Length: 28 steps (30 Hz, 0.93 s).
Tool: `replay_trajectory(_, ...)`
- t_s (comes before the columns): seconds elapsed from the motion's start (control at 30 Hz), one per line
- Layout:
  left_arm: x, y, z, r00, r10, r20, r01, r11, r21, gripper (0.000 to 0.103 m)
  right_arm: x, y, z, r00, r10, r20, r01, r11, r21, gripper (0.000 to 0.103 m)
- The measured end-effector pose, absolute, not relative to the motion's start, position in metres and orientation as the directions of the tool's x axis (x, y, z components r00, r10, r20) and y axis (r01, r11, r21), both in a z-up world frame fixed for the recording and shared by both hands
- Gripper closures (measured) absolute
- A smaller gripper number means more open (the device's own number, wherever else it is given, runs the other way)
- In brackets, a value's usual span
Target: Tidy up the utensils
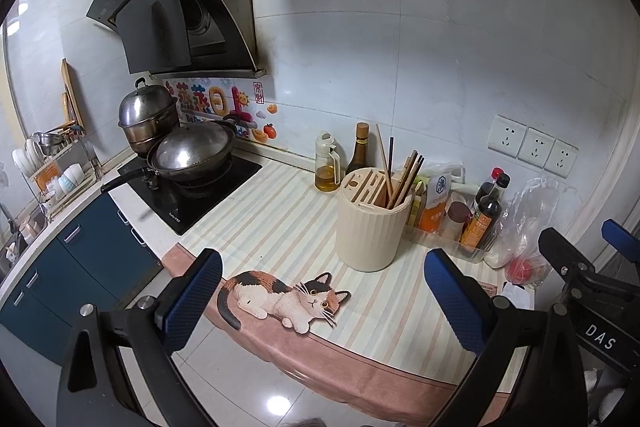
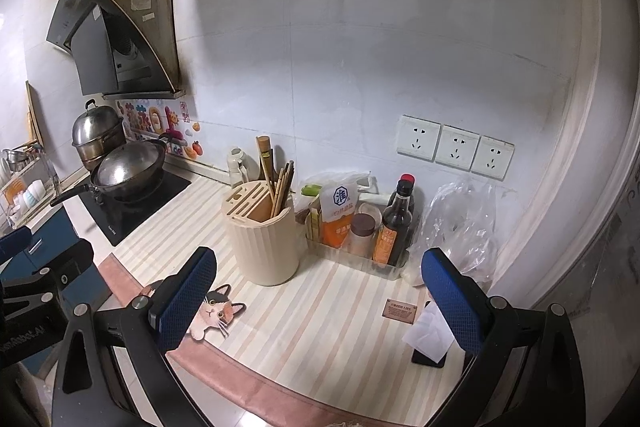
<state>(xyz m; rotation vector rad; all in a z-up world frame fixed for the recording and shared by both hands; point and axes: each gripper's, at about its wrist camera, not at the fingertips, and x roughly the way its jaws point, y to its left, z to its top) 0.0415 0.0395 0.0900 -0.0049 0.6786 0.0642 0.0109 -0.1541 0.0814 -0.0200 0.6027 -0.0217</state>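
Both claws spread and empty: left gripper (image 1: 324, 301), right gripper (image 2: 320, 301), held back off the counter edge, likely for a clear look before reaching. Chopsticks (image 1: 404, 183) upright in the open well of the cream utensil holder (image 1: 370, 231), at 12 o'clock from the left gripper, 11 from the right.

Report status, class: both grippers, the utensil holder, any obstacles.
Left gripper open, empty. Right gripper open, empty. Chopsticks standing in cream utensil holder, untouched. Condiment tray close beside holder; approach otherwise clear.
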Motion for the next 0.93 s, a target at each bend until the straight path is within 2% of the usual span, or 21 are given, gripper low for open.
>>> replay_trajectory(0.93,0.0385,0.0406,0.0873,0.77,0.053,-0.636,-0.058,0.998,0.013,0.0,0.0123,-0.1552,0.0734,0.815,-0.024,-0.579,0.017,1.0,-0.018,0.0)
